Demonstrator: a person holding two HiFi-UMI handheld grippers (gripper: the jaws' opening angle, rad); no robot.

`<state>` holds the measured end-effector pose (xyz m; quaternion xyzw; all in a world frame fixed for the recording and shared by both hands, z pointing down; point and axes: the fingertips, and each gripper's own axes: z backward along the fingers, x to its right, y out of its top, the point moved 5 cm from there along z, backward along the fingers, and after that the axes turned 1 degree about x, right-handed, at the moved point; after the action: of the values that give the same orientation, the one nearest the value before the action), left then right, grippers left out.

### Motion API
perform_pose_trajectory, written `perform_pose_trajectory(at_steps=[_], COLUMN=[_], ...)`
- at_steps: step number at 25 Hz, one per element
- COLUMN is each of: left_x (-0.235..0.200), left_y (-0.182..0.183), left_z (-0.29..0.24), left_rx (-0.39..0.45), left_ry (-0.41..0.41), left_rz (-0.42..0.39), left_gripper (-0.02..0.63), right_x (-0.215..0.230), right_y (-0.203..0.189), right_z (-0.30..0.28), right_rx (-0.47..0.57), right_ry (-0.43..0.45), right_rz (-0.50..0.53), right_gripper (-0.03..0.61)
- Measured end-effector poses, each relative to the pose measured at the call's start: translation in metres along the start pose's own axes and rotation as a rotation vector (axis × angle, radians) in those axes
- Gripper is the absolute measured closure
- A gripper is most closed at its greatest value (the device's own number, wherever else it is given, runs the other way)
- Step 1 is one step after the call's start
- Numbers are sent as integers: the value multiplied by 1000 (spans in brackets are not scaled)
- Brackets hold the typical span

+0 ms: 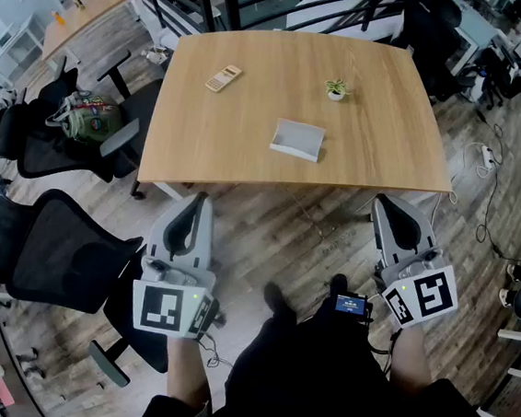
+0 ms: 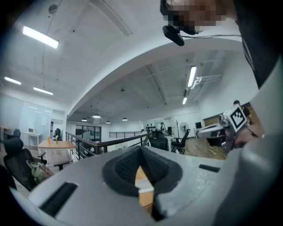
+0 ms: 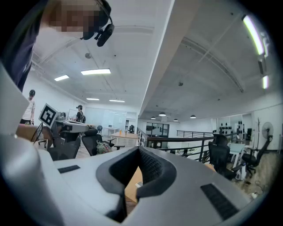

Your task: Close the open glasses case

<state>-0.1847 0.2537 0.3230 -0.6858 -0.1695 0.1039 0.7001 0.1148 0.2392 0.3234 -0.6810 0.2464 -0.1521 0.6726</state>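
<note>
Left gripper [image 1: 196,204] and right gripper [image 1: 392,208] are hanging level in front of me, both clenched on nothing — each gripper view is showing its jaws pressed together. I am standing short of the wooden table [image 1: 247,155], and the glasses case [image 1: 297,139] is lying open on it toward the near edge, well apart from both grippers. Beyond it a small potted plant [image 1: 336,89] is sitting, and a pale flat device [image 1: 223,78] (remote or calculator, I cannot tell) is lying farther left.
</note>
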Motion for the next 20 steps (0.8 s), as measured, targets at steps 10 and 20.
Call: perform_pose_trajectory(at_steps=[10,20], left_x=[-15,-33], left_y=[5,-27], left_z=[-3,-23], left_rx=[11,-48], left_ry=[61,96], left_rz=[-78,-14], left_gripper=[615,615], right_x=[-1,0], right_y=[-1,8], right_z=[-13,-13], right_rx=[27,131], right_ry=[-3,-26], right_rz=[4,17], right_gripper=[565,565])
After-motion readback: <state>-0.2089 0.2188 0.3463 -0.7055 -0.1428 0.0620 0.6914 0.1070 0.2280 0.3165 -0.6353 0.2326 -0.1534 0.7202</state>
